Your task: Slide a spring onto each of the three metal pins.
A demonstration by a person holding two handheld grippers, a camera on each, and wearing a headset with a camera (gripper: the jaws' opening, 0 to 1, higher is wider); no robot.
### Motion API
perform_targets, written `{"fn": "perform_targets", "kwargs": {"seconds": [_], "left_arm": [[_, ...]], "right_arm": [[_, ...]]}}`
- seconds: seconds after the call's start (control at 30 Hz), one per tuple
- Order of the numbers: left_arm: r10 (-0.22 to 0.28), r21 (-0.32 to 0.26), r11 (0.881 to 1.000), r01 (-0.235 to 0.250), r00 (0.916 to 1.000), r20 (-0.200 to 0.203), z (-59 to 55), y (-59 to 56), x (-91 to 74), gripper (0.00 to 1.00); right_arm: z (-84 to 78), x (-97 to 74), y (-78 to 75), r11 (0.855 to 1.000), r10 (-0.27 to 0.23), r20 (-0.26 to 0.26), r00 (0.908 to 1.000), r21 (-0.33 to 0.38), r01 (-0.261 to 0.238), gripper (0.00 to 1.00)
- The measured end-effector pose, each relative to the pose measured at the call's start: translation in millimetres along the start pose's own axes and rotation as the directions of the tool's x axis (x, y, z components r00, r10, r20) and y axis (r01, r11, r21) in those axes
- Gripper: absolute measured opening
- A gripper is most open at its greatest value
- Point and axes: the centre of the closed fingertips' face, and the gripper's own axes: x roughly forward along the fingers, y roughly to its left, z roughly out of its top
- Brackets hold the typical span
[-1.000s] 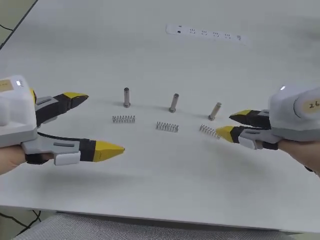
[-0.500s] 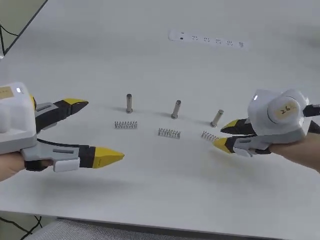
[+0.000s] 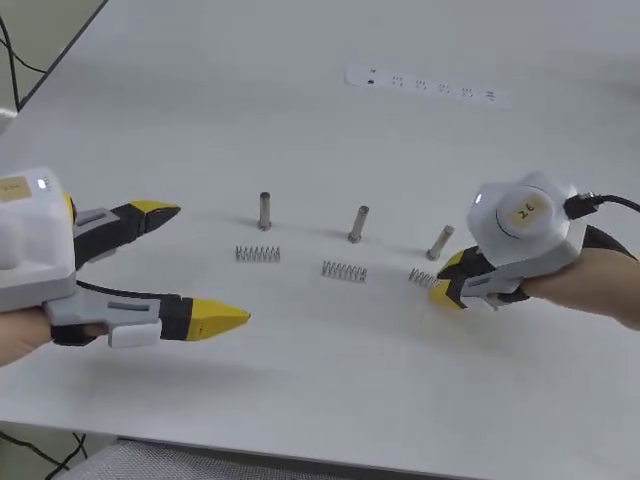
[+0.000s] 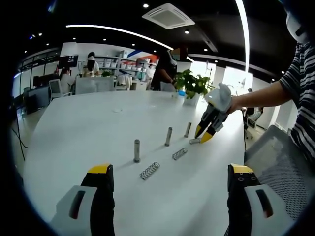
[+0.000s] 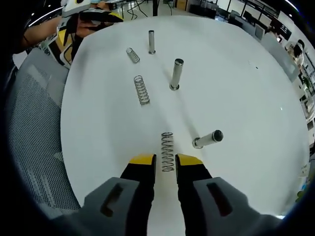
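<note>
Bright ceiling strips (image 4: 243, 24) wash the white table (image 3: 330, 390); shadows soft, fisheye edges bend, perhaps blurred.

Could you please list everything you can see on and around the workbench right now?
Metal pins: three, silver, standing in a row at mid-table.
Springs: three, silver, lying flat, one just in front of each pin.
Power strip: one, white, far side of the table.
Table: one, white, under everything.
Potted plant: one, green, behind the table in the left gripper view.
Mesh chair: one, grey, at the table's near edge.
Left gripper: one, white with black-and-yellow jaws wide open, left of the row.
Right gripper: one, same colours, jaws astride the right-hand spring, not yet closed.
Hands: two, one holding each gripper.
</note>
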Motion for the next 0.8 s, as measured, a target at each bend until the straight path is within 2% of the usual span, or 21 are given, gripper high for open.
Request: {"fn": "perform_targets", "kwargs": {"seconds": [0.2,0.37,0.5,0.8], "left_arm": [[-0.001,-0.002,1.000,0.001,1.0000,-0.003,-2.1,-0.5,0.1,0.96],[-0.001,-0.003,1.000,0.001,1.0000,-0.004,-2.6,-0.3,-0.3,0.96],[-0.005,0.000,1.000,0.005,1.0000,-0.006,-2.9,-1.5,0.0,0.95],[-0.042,0.011,0.999,0.042,0.9990,-0.011,-1.3,-13.0,7.5,0.93]], "right_arm": [[-6.5,4.6,1.9,0.999,0.019,-0.030,0.9994,-0.028,-0.020,0.13],[-5.8,3.2,2.8,0.999,0.013,-0.014,0.9998,-0.046,-0.014,0.13],[1.6,-5.5,4.5,0.999,0.006,0.012,0.9999,-0.051,-0.005,0.13],[11.5,-24.2,11.9,0.994,0.013,0.018,0.9998,-0.108,-0.011,0.13]]}}
